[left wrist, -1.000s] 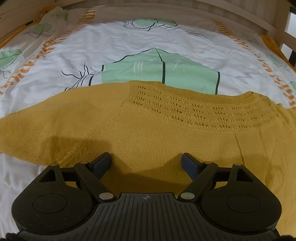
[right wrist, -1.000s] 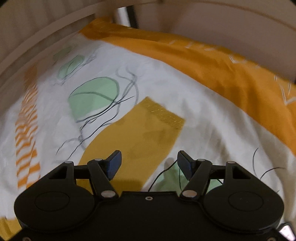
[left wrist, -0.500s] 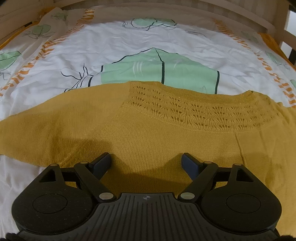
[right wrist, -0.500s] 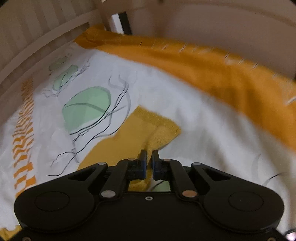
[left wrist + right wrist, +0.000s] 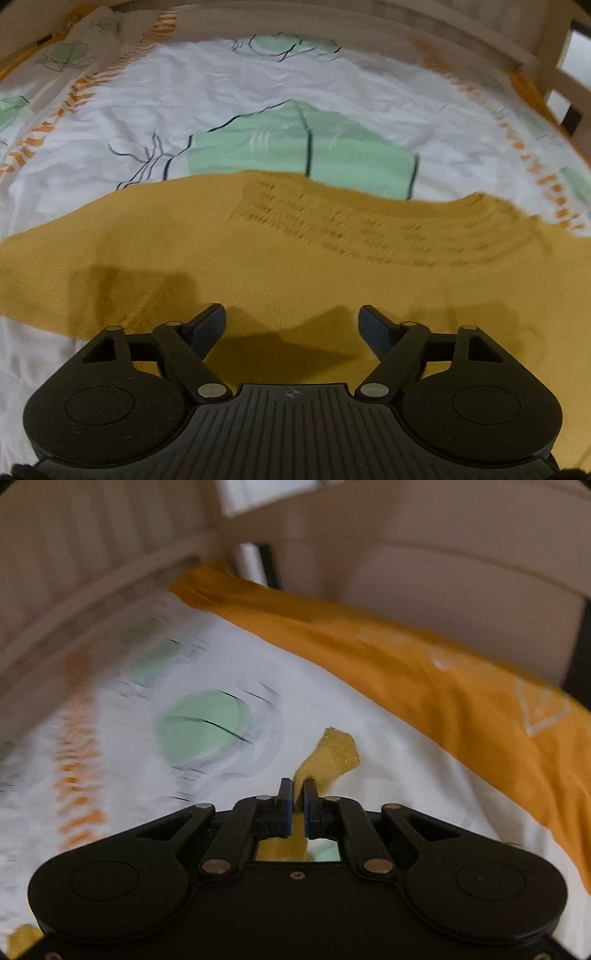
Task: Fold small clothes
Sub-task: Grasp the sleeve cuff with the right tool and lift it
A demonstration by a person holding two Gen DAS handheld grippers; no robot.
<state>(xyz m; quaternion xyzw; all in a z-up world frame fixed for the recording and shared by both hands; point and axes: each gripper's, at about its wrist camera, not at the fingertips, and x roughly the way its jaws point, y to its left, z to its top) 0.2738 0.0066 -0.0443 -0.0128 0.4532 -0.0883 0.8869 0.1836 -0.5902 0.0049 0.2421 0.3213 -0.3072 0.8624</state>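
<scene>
A yellow knit sweater (image 5: 295,266) lies spread flat on the bed, on top of a white bedsheet (image 5: 229,107) with green shapes and orange stripes. The left claw (image 5: 291,325) hangs over the middle of the sweater, below its lacy neck part. Its jaws have just been closing a little, but they are wide apart with nothing pinched between them. The right claw (image 5: 298,805) is closed tight on the end of the sweater's sleeve (image 5: 330,757), and the sleeve end sticks up past the fingertips, off the bedsheet. A big orange blanket (image 5: 424,672) lies on the far side of the sleeve. The folding looks like it is only starting. The body of the sweater is flat with no folds yet. I think the sleeve has to go over onto the sweater next, then the other sleeve, then the body.
</scene>
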